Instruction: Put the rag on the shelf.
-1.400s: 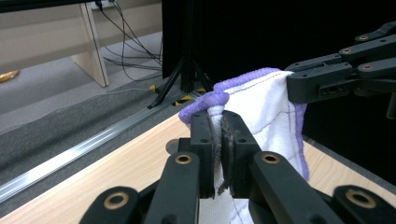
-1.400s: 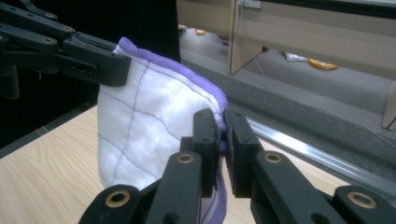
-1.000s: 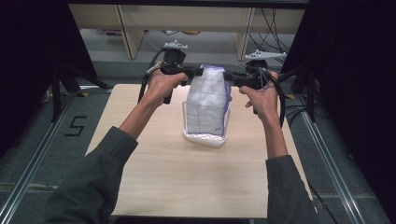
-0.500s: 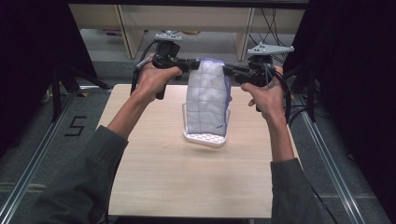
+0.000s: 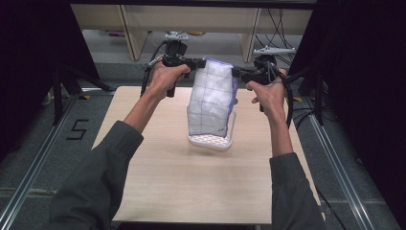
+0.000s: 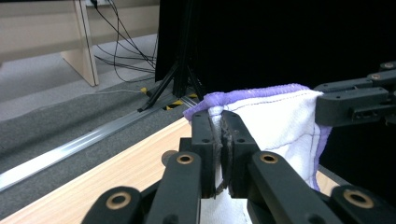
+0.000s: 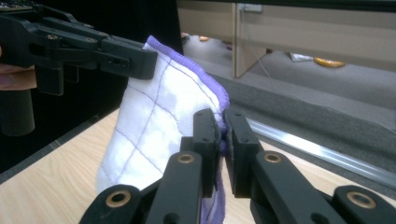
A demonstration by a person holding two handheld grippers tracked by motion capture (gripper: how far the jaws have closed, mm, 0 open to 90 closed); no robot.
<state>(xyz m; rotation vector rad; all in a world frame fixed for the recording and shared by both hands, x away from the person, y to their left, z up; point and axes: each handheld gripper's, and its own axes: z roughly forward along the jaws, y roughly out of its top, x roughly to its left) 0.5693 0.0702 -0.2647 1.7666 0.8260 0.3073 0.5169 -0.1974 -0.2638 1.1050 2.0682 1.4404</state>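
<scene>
high view: a white cloth (image 5: 210, 98) with a purple grid and purple hem hung above a light wooden table (image 5: 158, 187), held up by its two top corners. the left gripper (image 5: 198, 62) was clamped on the upper left corner and the right gripper (image 5: 235, 73) on the upper right corner, the two near each other at about the same height, so that the cloth drooped between them in a loose, bulging fold. the left hand (image 5: 165, 79) and the right hand (image 5: 269, 92) each gripped a handle, with grey sleeves entering from the bottom edge. a white perforated basket (image 5: 210, 140) stood on the table directly under the cloth; whether the lower edge of the cloth touched it could not be told.

left gripper view: the left gripper (image 6: 220, 140) had its jaws drawn nearly together, pinching the hemmed edge of the cloth (image 6: 280, 121); the right gripper (image 6: 322, 105) bit the far corner.

right gripper view: the right gripper (image 7: 222, 135) was likewise closed on the purple hem of the cloth (image 7: 154, 116), and the left gripper (image 7: 152, 63) held the opposite corner above the table (image 7: 46, 196).
</scene>
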